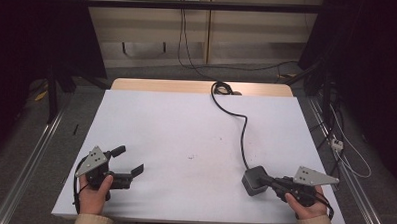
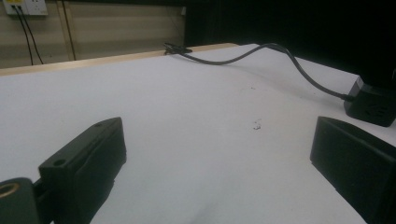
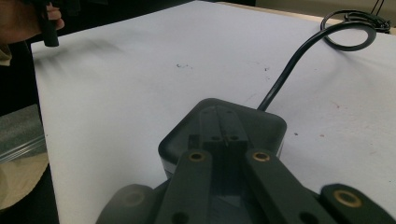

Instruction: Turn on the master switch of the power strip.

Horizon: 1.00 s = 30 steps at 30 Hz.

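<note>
Right up close in the right gripper view, the right gripper (image 3: 223, 123) has its two black jaws pressed together, lying over the top of a dark power adapter (image 3: 261, 126), a squat block with rounded corners; whether the tips actually press on it, I can't tell. From above, that right gripper (image 1: 265, 180) sits at the near right of the desk (image 1: 186, 126), gripped by the right hand (image 1: 308, 206), its grey three-cornered plate on top, with the adapter (image 1: 253, 180) just in front of it. The adapter's black cord (image 1: 243, 133) runs away across the white desk top, bends left, and ends in a small coil (image 1: 220, 87) at the far edge, where a strip of pale wood shows. Over on the near left, the left hand (image 1: 94, 193) holds the left gripper (image 1: 129, 162) low over the desk, jaws spread wide apart with bare white surface between them. The left gripper view confirms it: one jaw at each lower corner, nothing between, the adapter (image 2: 373, 105) well off to the right and its cord (image 2: 280, 58) arcing back toward the far edge. A small dark speck (image 1: 190, 157) marks the middle of the desk.
</note>
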Motion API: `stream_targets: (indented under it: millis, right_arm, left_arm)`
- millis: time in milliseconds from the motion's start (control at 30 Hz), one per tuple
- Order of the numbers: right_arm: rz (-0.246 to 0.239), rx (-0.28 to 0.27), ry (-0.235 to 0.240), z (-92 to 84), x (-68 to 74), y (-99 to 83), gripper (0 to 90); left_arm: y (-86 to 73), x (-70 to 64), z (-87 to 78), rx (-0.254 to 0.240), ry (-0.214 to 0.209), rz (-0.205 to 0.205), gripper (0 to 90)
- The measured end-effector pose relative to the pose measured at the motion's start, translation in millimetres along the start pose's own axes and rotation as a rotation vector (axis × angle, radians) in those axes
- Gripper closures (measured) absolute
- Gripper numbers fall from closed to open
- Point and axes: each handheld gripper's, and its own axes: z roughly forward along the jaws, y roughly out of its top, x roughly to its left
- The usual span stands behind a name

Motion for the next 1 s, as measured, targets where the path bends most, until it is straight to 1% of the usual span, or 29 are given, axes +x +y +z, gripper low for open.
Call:
stream_targets:
  millis: [133,200,467,500,767,800,867,1000]
  right_arm:
    - [-0.003,0.000,-0.001,0.0,0.2,0.0,90.0]
    - [0.007,-0.002,0.001,0.0,0.0,-0.2,90.0]
    - [0.003,-0.005,-0.002,0.2,0.3,0.0,90.0]
    - [0.007,-0.012,-0.005,-0.2,-0.1,0.0,90.0]
    - [0.004,-0.015,-0.013,-0.6,-0.3,0.2,90.0]
    - [0.009,-0.021,-0.015,-1.1,-0.7,0.3,90.0]
    - [0.021,-0.037,-0.002,-1.9,-1.4,0.3,90.0]
    - [0.021,-0.045,0.001,-2.3,-0.9,1.8,90.0]
  left_arm:
    - [0.0,0.2,0.0,0.002,0.000,-0.001,3.3]
    - [0.2,0.0,0.2,0.002,-0.001,0.000,3.3]
    - [0.3,0.6,-0.2,0.003,0.000,0.002,3.3]
    - [0.2,0.8,0.1,0.000,-0.001,0.001,3.3]
    - [0.6,0.9,0.0,0.005,0.000,0.004,3.3]
    - [0.6,0.7,0.0,0.001,0.000,0.000,3.3]
    - [0.6,0.8,-0.2,0.001,0.003,-0.001,3.3]
    - [0.6,0.9,0.0,0.002,0.000,0.001,3.3]
